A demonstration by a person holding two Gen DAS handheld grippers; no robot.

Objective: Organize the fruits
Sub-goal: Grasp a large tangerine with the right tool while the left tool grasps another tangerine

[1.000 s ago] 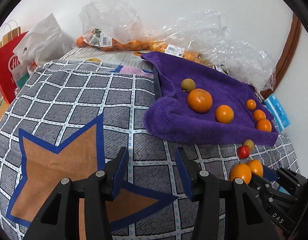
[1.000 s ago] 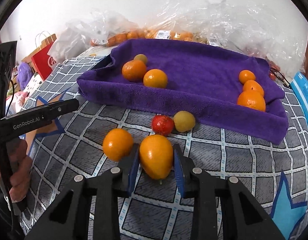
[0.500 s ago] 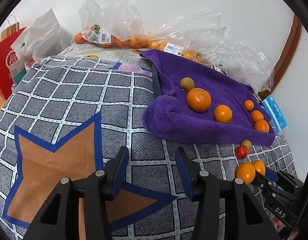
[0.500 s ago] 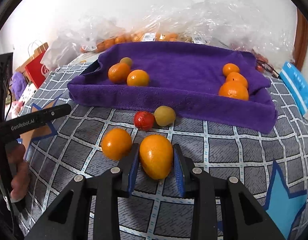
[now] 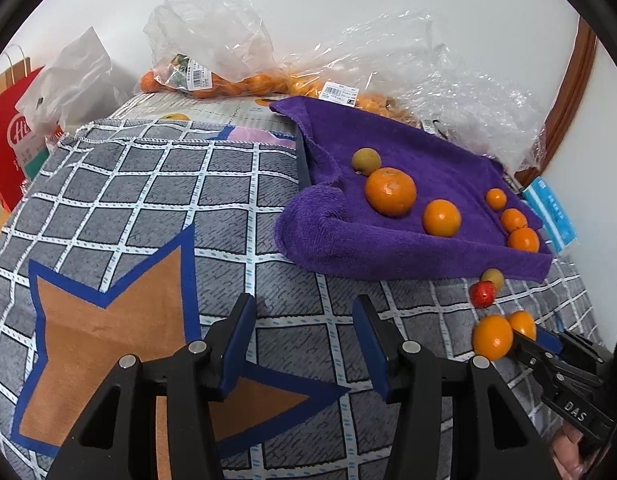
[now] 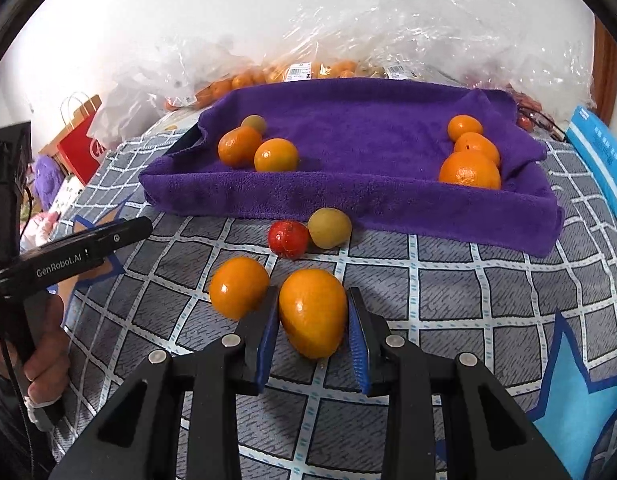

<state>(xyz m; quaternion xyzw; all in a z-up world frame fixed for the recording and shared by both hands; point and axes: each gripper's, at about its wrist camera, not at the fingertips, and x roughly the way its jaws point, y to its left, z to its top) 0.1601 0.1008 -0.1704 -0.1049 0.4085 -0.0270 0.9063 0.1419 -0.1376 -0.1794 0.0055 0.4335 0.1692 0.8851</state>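
My right gripper (image 6: 312,296) is shut on an oval orange (image 6: 313,312) low over the grey checked cloth (image 6: 448,292). A round orange (image 6: 238,286) lies just left of its left finger. Beyond them a red fruit (image 6: 288,238) and a yellow-green fruit (image 6: 329,227) rest against the purple towel-lined tray (image 6: 348,196). The tray holds two oranges and a greenish fruit at its left end and three oranges at its right end. My left gripper (image 5: 304,304) hovers over the cloth left of the tray. Its jaws are opening and nothing is between them.
Clear plastic bags (image 5: 212,44) holding several oranges are heaped along the wall behind the tray. A red paper bag (image 5: 12,148) stands at the far left. A blue packet (image 6: 600,156) lies right of the tray. A hand (image 6: 44,356) holds the left gripper's handle.
The right gripper has rolled slightly with the oval orange still between its pads. The left gripper has stayed in place over the cloth.
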